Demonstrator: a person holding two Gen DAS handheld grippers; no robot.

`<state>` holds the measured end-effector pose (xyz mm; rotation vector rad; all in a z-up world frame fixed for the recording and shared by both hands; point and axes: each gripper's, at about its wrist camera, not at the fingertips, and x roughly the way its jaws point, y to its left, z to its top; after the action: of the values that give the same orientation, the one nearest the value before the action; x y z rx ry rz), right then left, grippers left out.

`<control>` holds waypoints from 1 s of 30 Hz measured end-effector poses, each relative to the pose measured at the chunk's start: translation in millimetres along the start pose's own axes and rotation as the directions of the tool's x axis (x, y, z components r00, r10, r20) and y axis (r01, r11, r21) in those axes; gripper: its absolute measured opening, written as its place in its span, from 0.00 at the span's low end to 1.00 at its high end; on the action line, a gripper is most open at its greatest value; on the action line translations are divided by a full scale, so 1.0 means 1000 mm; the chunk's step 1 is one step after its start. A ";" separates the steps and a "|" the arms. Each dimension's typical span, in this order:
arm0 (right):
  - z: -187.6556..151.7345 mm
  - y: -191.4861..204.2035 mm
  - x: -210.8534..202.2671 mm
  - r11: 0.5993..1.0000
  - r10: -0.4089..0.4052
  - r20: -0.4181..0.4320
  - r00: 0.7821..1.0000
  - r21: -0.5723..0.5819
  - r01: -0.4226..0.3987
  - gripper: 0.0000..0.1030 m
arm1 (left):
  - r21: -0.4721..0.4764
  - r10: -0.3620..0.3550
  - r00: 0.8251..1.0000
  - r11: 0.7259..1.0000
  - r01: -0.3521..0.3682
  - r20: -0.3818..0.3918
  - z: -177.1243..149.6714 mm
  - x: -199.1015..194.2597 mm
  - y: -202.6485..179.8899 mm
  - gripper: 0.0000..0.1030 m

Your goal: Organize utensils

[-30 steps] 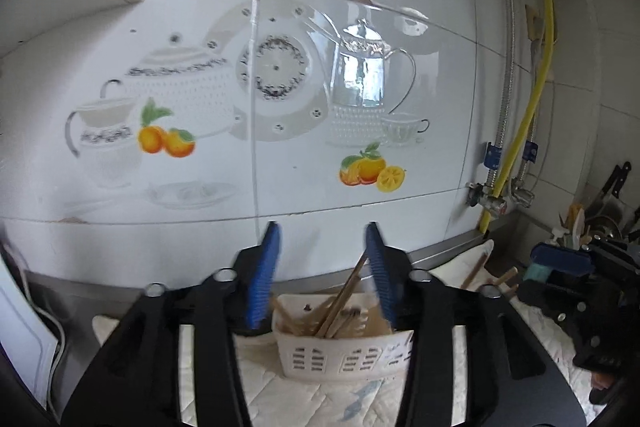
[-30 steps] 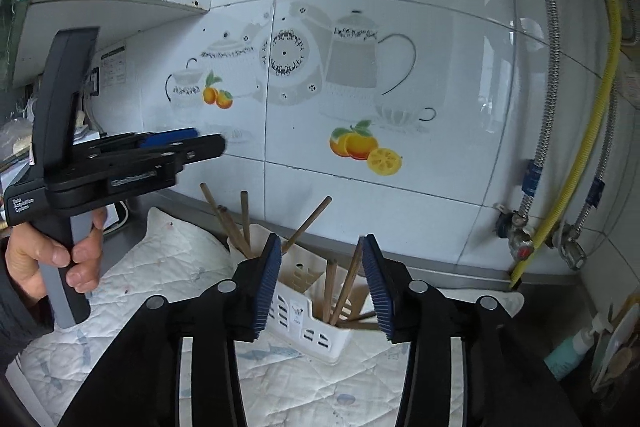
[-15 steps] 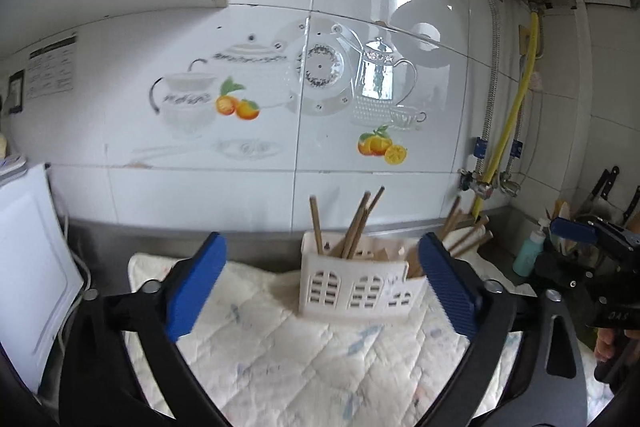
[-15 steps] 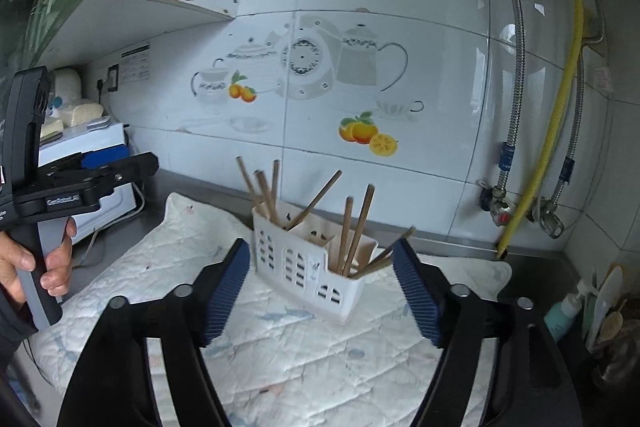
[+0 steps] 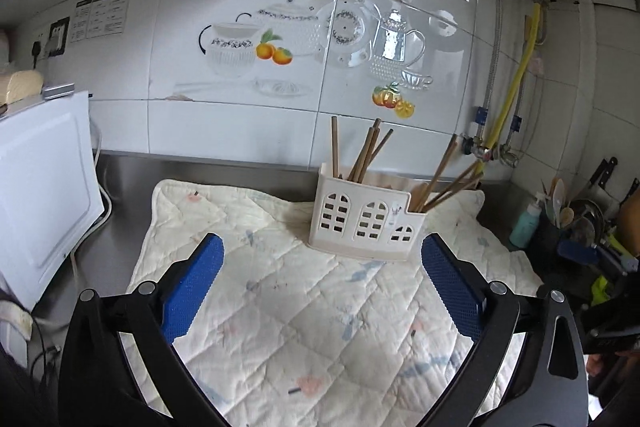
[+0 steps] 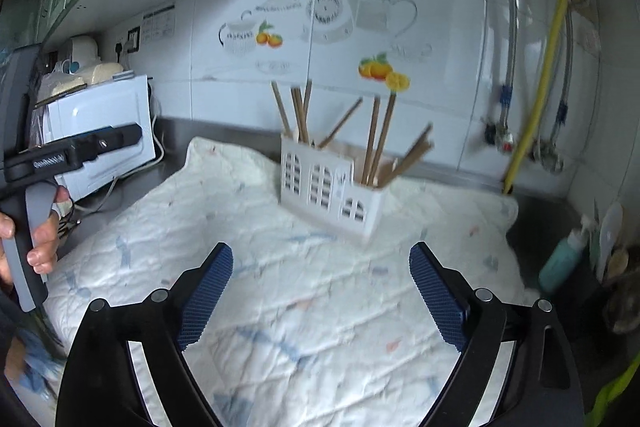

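A white plastic utensil holder with arched cut-outs stands on a quilted cloth near the tiled wall. Several wooden chopsticks stick up from its compartments. It also shows in the right wrist view with the chopsticks. My left gripper is open and empty, held back from the holder above the cloth. My right gripper is open and empty too, also back from the holder. The left gripper's body and the hand on it show at the left of the right wrist view.
A white appliance stands at the left on the steel counter. Yellow and metal hoses run down the wall at the right. A teal bottle and a rack of spoons and knives stand at the far right.
Both grippers have opened wide and pulled back from the holder, which now stands further away with more of the cloth in view.
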<state>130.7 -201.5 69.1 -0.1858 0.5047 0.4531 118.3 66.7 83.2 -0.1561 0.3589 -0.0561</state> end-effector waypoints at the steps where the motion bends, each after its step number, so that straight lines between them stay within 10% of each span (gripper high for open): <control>1: -0.004 -0.001 0.000 1.000 0.003 -0.010 1.000 0.010 -0.002 0.84 | -0.001 0.010 1.000 1.000 -0.010 0.014 -0.003 -0.005 -0.001 0.95; 30: -0.032 0.004 -0.004 0.996 -0.032 -0.065 0.997 0.078 0.037 0.87 | 0.081 0.082 0.997 0.993 -0.081 -0.010 -0.059 -0.008 -0.031 0.95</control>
<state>112.4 -207.9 43.2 -0.1324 0.5802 0.3934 89.0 28.5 36.2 -0.0610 0.3755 0.0089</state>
